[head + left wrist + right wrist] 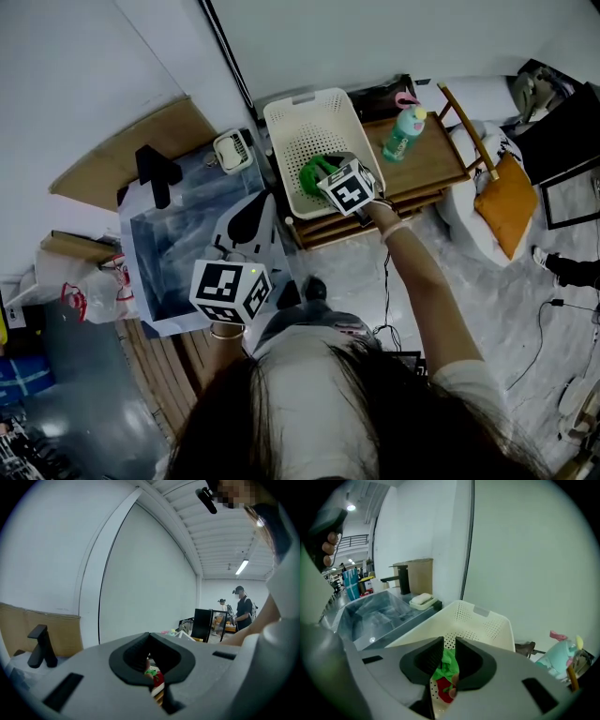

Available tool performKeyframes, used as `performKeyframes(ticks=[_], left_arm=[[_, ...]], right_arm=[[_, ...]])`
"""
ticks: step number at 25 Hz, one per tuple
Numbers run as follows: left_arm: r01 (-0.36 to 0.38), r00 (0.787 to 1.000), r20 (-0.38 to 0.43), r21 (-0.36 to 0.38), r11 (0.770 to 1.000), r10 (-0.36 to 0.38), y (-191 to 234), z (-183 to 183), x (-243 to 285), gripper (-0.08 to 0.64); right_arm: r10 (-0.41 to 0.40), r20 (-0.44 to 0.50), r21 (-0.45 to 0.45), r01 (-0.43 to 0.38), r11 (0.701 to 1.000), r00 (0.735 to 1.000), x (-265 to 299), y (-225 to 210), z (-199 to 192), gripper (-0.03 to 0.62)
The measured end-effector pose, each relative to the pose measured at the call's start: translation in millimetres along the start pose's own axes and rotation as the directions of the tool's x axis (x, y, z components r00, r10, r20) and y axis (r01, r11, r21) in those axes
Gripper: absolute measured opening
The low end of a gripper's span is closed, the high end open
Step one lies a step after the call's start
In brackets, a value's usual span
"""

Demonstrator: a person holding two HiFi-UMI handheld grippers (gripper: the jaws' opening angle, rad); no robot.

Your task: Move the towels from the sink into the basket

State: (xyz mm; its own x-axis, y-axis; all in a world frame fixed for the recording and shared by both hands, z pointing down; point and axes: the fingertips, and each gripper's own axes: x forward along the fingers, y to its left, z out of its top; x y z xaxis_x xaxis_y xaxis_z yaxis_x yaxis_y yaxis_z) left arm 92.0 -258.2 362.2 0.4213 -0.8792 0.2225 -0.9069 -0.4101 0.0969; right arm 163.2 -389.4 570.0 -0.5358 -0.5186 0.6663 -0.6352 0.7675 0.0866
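At the left, a blue-grey sink [141, 246], with a black faucet [156, 174] upright at its far edge and a white soap dish [232, 150] on its far right corner. Over the sink's near right corner, the left gripper [149, 636], held roughly level and aimed toward the far wall. Jaws pressed together at the tips, pinching nothing, with only a scrap of green and red visible through the small opening behind the tips. Further right, just beside the sink, a white perforated basket [302, 131] at the left end of a low wooden rack [433, 167]. Inside the basket, toward its near right side, a green towel [314, 172], bunched up, with a red patch below it in the right gripper view. Directly at that towel, the right gripper [449, 644], tilted downward into the basket from the near right. Jaws narrowed to a slim gap, pinching the green cloth between the pads. On the rack, right of the basket, a pale green bottle [405, 133] with a pink top, standing upright. Farthest right, an orange cushion [506, 208] on the floor just beyond the rack's right end.
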Motion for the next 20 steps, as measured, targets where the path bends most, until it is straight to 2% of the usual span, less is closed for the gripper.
performKeyframes(ticks=[9, 20], left_arm=[[-0.003, 1.000, 0.026, 0.021, 1.000, 0.002, -12.0, 7.1, -26.8, 0.003], [-0.023, 0.998, 0.054, 0.027, 0.999, 0.021, -21.9, 9.4, -70.3, 0.003]], right_arm=[[-0.060, 0.129, 0.090, 0.049, 0.995, 0.990, -49.8, 19.4, 18.9, 0.061], [-0.133, 0.266, 0.150, 0.095, 0.984, 0.955, -115.4, 53.8, 42.0, 0.028]])
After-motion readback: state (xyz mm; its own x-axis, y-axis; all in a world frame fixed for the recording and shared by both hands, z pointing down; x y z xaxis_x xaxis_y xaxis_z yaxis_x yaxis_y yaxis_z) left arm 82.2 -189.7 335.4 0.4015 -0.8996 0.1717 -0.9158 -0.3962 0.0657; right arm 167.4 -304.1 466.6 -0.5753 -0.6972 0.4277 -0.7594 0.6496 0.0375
